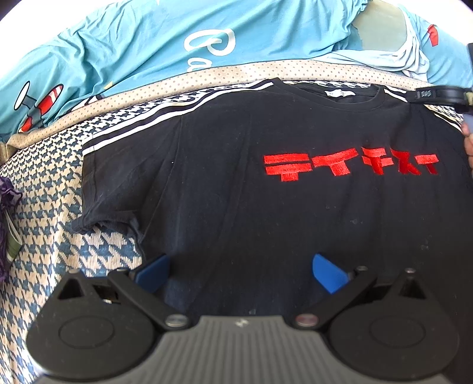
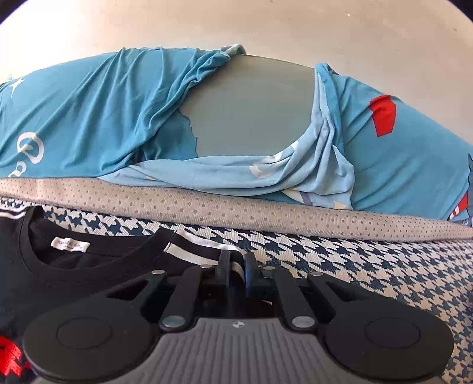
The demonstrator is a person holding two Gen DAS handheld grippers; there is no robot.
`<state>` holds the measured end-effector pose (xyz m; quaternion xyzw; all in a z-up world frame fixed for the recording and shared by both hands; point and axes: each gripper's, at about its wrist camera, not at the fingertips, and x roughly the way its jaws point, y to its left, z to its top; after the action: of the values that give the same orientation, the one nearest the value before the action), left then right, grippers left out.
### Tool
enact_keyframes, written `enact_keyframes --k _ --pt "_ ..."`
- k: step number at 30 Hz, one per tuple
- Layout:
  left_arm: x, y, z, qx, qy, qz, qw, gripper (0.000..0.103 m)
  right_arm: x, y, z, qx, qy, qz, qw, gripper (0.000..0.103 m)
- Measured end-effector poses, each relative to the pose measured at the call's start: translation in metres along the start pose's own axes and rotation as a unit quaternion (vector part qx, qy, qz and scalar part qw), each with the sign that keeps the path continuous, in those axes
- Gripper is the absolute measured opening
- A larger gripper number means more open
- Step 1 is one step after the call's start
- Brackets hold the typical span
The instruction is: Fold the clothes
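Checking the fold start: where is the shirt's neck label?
In the right wrist view, the white label sits lower left inside the black T-shirt collar, left of the shut right tool.

Probably a home bedroom — a houndstooth bedcover [image 1: 53, 189], blue cartoon-print bedding [image 2: 103, 118], plain wall [image 2: 236, 26].

Left tongs [image 1: 241, 273] spread wide, angled downward; right tongs [image 2: 236, 273] pinched closed.

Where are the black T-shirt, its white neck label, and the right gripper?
black T-shirt [image 1: 266, 212]: left wrist view, chest below red lettering.
white neck label [image 2: 70, 245]: right wrist view, label centre.
right gripper [image 2: 236, 265]: right wrist view, between fingertips.
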<state>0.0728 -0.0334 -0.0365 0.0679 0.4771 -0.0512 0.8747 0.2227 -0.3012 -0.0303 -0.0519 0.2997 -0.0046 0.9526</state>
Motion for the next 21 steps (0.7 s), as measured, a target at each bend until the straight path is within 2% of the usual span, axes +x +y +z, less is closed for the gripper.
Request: enact_keyframes --k 2,4,10,15,21 --pt "-0.001 0.0 -0.001 0.002 -0.001 0.002 1.0 0.103 -0.007 -0.009 0.003 0.033 0.004 0.01 0.999 0.009" --pt "-0.001 -0.001 -0.001 0.004 -0.001 0.004 1.0 0.103 -0.018 -0.018 0.004 0.052 0.003 0.01 0.999 0.016" --pt "-0.004 -0.002 -0.004 0.01 -0.003 0.005 0.9999 0.103 -0.057 -0.042 0.004 0.073 0.007 -0.017 0.997 0.018" --pt "-0.005 -0.004 -0.006 0.016 -0.005 0.006 0.9998 0.103 -0.084 -0.066 -0.01 0.084 0.017 -0.047 0.995 0.031" --pt "-0.007 -0.006 -0.007 0.021 -0.007 0.005 0.9997 0.103 -0.093 -0.099 -0.033 0.144 0.054 -0.057 0.986 0.035"
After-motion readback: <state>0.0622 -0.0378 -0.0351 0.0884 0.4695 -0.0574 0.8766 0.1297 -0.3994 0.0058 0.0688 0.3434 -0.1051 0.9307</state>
